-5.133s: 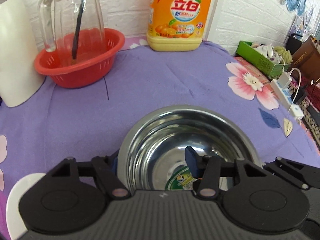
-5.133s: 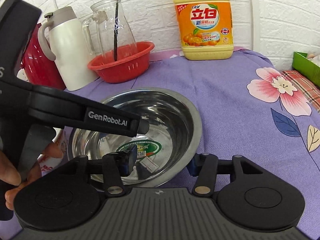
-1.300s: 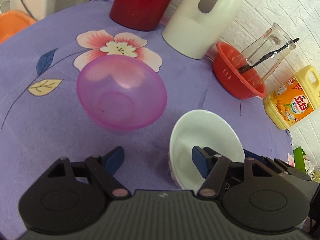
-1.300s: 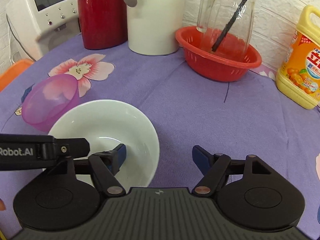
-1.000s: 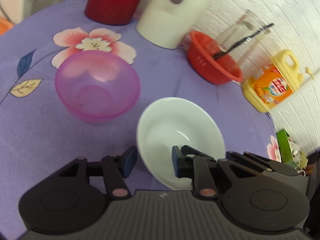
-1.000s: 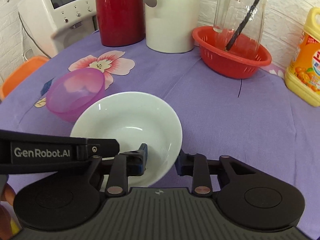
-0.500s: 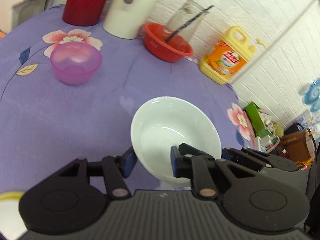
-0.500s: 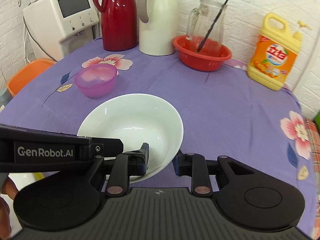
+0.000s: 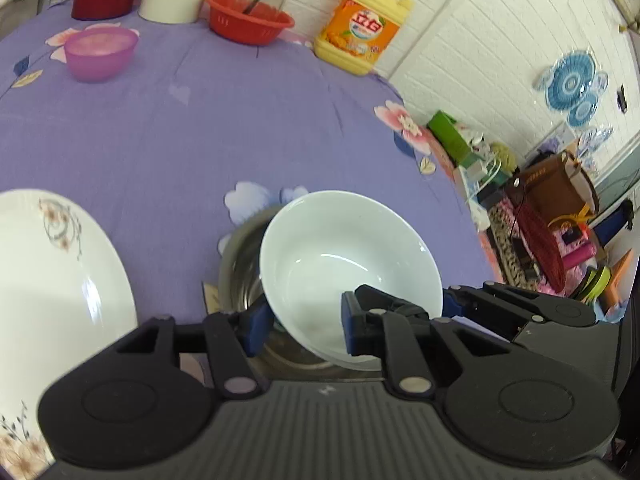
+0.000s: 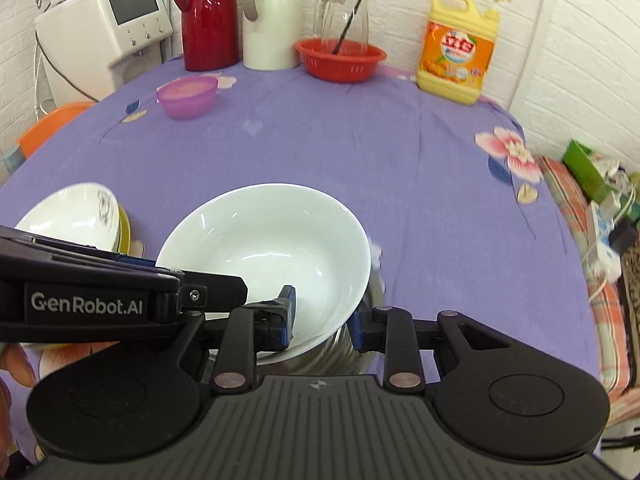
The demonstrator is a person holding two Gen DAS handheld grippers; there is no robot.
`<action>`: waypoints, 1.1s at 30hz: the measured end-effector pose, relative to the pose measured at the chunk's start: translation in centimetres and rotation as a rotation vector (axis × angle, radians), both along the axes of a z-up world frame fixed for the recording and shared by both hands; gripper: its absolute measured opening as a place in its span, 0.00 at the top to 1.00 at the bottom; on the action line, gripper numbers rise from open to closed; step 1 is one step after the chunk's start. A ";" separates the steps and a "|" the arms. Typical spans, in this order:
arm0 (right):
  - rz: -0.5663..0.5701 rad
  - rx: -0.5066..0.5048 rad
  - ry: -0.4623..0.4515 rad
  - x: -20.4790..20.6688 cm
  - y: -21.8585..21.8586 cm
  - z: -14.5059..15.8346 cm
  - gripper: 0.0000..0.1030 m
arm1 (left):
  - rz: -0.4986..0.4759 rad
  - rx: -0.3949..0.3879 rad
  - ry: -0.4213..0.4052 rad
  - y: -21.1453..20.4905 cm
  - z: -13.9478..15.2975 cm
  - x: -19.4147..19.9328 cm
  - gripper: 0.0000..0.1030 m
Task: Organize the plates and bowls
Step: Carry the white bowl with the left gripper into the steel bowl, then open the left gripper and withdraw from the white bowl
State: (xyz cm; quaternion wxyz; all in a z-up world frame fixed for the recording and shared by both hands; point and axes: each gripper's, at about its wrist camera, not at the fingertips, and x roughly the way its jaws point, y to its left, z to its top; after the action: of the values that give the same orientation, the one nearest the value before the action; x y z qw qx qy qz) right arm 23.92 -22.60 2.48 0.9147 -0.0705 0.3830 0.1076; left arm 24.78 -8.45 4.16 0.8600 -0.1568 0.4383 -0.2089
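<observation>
Both grippers clamp the white bowl (image 9: 344,264) by its rim: the left gripper (image 9: 302,330) pinches the near-left wall, one finger inside and one outside, and the right gripper (image 10: 322,316) pinches the near-right wall the same way. The bowl tilts slightly and sits over the steel bowl (image 9: 240,276), whose rim shows to its left and beneath it; whether the two touch cannot be told. To the left, on the purple cloth (image 10: 400,152), lies a flowered white plate (image 9: 52,280), stacked on a yellow dish (image 10: 125,226) in the right view. Farther off stands a pink bowl (image 10: 187,96), well apart. At the back are a red basket (image 10: 340,60) holding a glass jug (image 10: 340,22), a detergent bottle (image 10: 456,46), a white flask (image 10: 272,20) and a red flask (image 10: 208,16).
</observation>
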 end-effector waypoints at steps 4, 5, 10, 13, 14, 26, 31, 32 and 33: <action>-0.014 0.041 0.021 0.0 -0.5 -1.5 0.49 | -0.005 0.036 -0.005 -0.4 -0.9 0.1 0.84; -0.014 0.054 0.020 0.0 -0.6 -1.7 0.49 | -0.008 0.043 -0.011 -0.5 -1.0 0.2 0.83; -0.003 0.086 0.014 0.4 -1.1 -2.1 0.47 | -0.029 0.055 -0.023 -0.5 -1.1 0.8 0.78; 0.004 0.100 0.006 0.2 -1.3 -2.2 0.47 | -0.040 0.059 -0.032 -0.6 -1.2 1.0 0.73; 0.005 0.108 0.004 0.2 -1.4 -2.3 0.47 | -0.041 0.057 -0.031 -0.5 -1.2 1.1 0.70; -0.106 0.206 -0.189 -2.8 -2.9 0.0 0.00 | -0.023 0.095 -0.231 0.8 3.6 -0.2 0.01; -0.097 0.186 -0.253 -5.6 -2.2 0.1 0.00 | 0.024 0.157 -0.306 2.0 4.0 -0.7 0.01; -0.088 0.187 -0.253 -5.8 -2.1 0.0 0.00 | 0.032 0.165 -0.313 2.4 4.0 -0.8 0.01; -0.080 0.188 -0.248 -6.0 -2.0 -0.1 0.00 | 0.038 0.167 -0.316 2.7 4.0 -0.7 0.01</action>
State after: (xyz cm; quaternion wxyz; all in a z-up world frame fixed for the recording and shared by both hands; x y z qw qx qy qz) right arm 17.92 -24.56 2.40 0.9611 0.0180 0.2579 0.0969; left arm 24.04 -5.71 8.14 0.9320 -0.0583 0.3106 -0.1776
